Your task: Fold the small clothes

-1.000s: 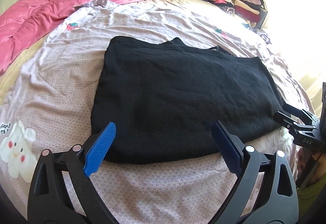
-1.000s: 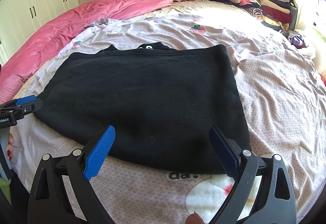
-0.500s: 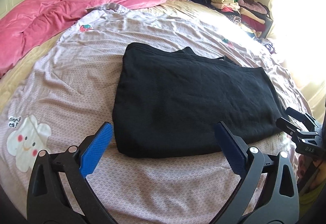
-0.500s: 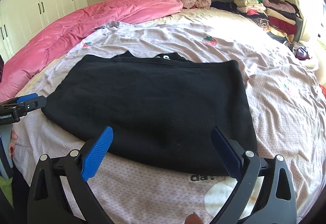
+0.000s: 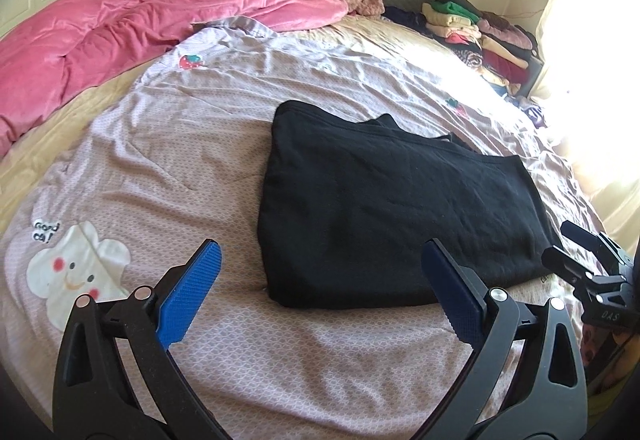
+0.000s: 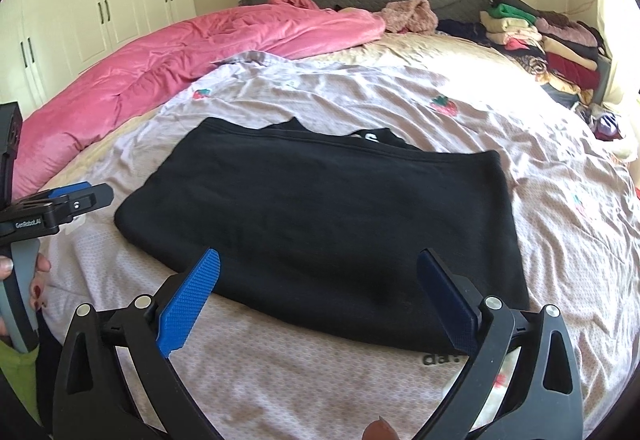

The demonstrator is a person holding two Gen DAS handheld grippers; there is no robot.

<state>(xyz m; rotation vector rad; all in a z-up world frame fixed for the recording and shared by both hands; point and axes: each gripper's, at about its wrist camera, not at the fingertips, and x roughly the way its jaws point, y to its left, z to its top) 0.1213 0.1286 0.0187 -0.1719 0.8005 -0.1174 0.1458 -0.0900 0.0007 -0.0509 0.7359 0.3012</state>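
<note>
We see a black garment [image 6: 320, 224] lying folded flat in the middle of the bed [image 6: 560, 207], on a pale patterned sheet [image 5: 160, 167]. Our left tongs [image 5: 320, 288] and right tongs [image 6: 320, 288] both hang above its near edge, spread wide with nothing between the blue pads; both have just been opening. A pink quilt [image 5: 120, 35] lies bunched along the far left side, and a stack of folded clothes [image 6: 540, 35] sits at the far right corner.
</note>
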